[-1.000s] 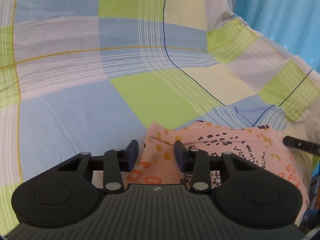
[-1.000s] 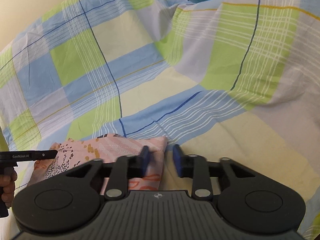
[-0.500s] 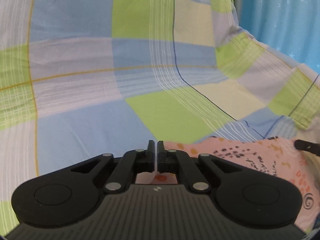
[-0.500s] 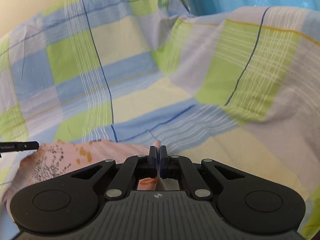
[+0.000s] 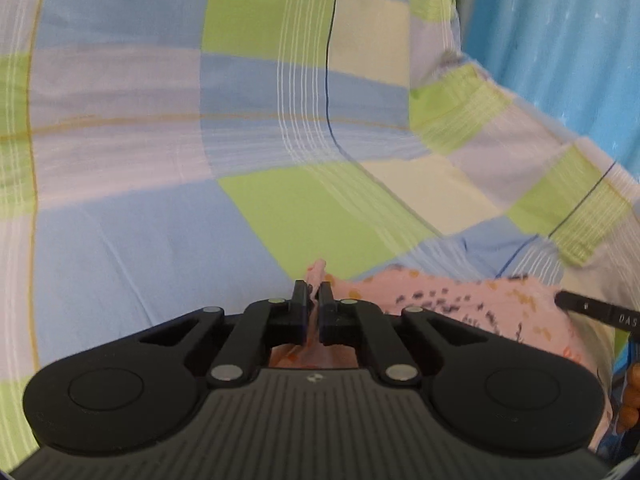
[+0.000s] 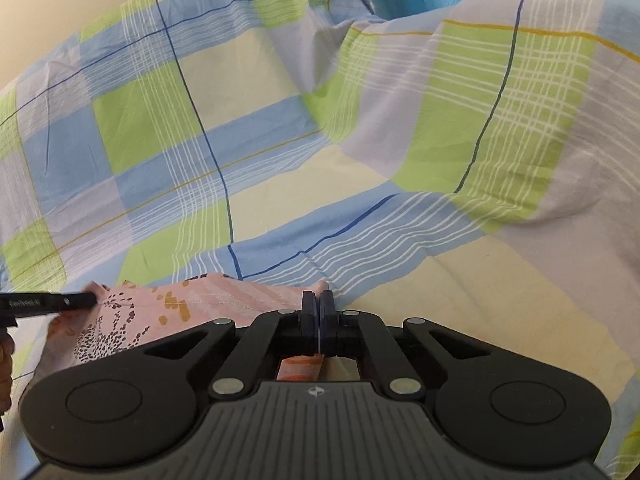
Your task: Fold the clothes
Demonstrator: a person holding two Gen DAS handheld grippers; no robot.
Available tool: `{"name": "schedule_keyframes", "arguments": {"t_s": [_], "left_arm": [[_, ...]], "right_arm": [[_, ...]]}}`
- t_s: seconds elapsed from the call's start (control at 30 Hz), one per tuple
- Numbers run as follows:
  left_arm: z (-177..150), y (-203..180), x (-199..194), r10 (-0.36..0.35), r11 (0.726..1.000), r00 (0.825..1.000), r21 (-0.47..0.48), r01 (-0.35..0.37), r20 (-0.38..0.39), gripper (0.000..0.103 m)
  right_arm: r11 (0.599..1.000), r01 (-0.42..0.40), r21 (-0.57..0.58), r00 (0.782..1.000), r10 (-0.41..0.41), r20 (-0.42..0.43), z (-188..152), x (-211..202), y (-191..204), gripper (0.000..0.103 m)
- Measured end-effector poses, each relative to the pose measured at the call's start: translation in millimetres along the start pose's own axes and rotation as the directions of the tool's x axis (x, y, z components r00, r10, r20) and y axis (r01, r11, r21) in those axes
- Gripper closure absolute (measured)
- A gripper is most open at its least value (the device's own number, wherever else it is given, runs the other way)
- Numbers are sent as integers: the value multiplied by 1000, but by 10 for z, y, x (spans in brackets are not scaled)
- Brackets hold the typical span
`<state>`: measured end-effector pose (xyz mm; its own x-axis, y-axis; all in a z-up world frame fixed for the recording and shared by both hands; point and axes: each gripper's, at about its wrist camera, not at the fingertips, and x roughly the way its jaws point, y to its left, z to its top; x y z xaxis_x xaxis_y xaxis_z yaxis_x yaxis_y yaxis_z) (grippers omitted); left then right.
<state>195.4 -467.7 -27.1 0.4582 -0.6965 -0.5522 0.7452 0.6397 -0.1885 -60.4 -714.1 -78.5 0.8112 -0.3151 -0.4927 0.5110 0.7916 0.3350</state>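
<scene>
Left gripper [image 5: 314, 300]: jaws closed to a narrow gap, pinching one end of the pink patterned garment [image 5: 460, 300]; a nub of cloth stands up past the fingertips. The garment lies along the near edge of the checked bedsheet [image 5: 160, 240], stretched across to the other tool.

Right gripper [image 6: 317, 304]: jaws pressed together on the opposite end of the same garment [image 6: 160, 308], a sliver of fabric showing between them.

Assessment: thin, light, limp cloth with no stiffness; it will sag between the two holds and drape wherever unsupported. Not fragile. Corner or hem holds, as taken, appear sound; shallow pinches may slip under tension.
</scene>
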Motion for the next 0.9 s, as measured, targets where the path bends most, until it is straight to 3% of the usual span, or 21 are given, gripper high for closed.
{"name": "schedule_keyframes", "arguments": {"t_s": [0.07,0.13,0.27,0.37,0.53,0.63,0.7,0.8,0.9], "left_arm": [[39,10,-59,-10,1000,999,-10,10,48,101],[31,8,-27,-2,1000,999,-6,2,36,101],[-58,27,151,30,999,999,24,-29,-33,101],[-63,55,163,40,999,998,22,-40,-37,101],[48,63,-31,59,998,994,0,-60,92,103],[60,77,-21,64,998,995,-8,-64,77,103],[48,8,-3,68,996,996,47,-70,53,103],[8,-196,24,-15,990,1000,143,16,-12,101],[-38,-421,52,-109,964,990,232,127,-91,95]], "right_arm": [[1000,0,-14,998,1,55,60,-90,44,102],[999,9,-43,997,-5,74,100,-115,81,102],[999,26,-25,999,-26,19,41,17,36,102],[999,36,-23,999,-36,-2,12,54,-14,103],[997,69,-17,989,-66,130,145,-193,-15,102],[998,51,-25,991,-47,128,164,-208,8,102],[999,12,-37,995,-8,101,149,-178,60,100],[993,-72,-97,996,77,50,118,-125,280,92],[968,-154,-198,988,156,-5,82,-84,579,91]]}}
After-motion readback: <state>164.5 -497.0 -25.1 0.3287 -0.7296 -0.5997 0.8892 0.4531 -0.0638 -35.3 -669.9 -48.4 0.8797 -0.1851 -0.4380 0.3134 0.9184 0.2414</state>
